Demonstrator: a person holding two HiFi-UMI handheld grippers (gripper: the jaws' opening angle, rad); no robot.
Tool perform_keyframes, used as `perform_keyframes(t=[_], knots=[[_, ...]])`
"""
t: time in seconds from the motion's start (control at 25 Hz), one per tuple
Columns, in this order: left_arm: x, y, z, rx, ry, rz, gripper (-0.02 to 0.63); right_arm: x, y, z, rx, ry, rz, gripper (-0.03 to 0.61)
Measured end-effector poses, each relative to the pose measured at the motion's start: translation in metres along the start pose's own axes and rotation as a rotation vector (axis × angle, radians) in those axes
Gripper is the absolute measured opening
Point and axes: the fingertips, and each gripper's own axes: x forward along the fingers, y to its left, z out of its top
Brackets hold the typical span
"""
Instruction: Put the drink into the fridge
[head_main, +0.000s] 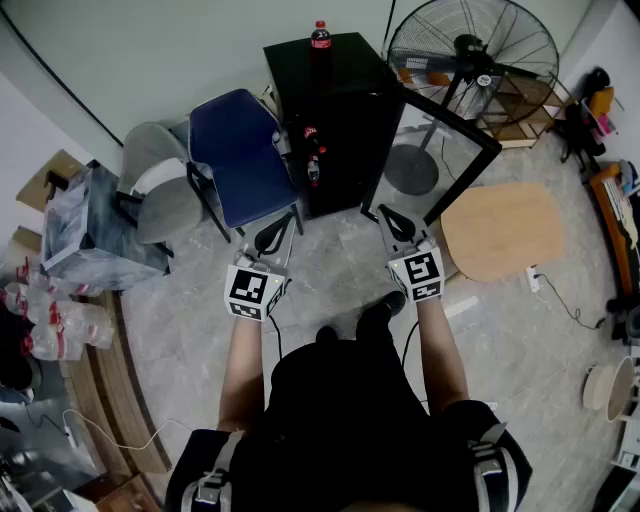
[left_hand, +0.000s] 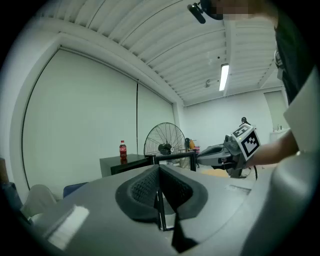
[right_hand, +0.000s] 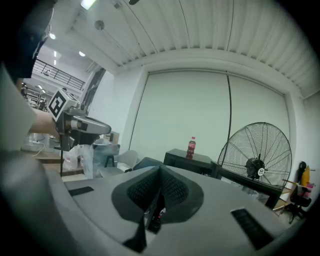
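A cola bottle (head_main: 320, 35) with a red label stands on top of the small black fridge (head_main: 330, 70); the same bottle shows far off in the left gripper view (left_hand: 122, 150) and the right gripper view (right_hand: 191, 147). The fridge's glass door (head_main: 450, 150) hangs open to the right, and more bottles (head_main: 311, 150) sit inside. My left gripper (head_main: 275, 238) and right gripper (head_main: 393, 222) hover side by side over the floor in front of the fridge, both shut and empty, well short of the bottle.
A blue chair (head_main: 240, 160) and a grey chair (head_main: 160, 190) stand left of the fridge. A large floor fan (head_main: 470, 60) is behind it at the right, a round wooden board (head_main: 500, 230) lies on the floor, and plastic bottles (head_main: 45, 320) pile at the left.
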Motion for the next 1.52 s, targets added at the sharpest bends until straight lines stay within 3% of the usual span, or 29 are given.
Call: perform_keyframes(t=[0.32,0.76,0.96,1.52], knots=[[0.006,0.003,-0.003,0.006,0.016,-0.025,0.002,0.011,-0.007,-0.006,0.012,0.021,-0.019,0.0],[0.025,0.02,0.001,0.017,0.027,0.018,0.002,0.024,-0.031,-0.008,0.007,0.015,-0.017,0.009],[0.039,0.028,0.001,0.018,0.039,0.044,0.003,0.032,-0.044,-0.014,-0.002,0.014,0.013,0.066],[0.09,0.04,0.008,0.015,0.061,0.07,0.117,0.081,-0.085,-0.018,-0.01,0.005,0.122,0.202]])
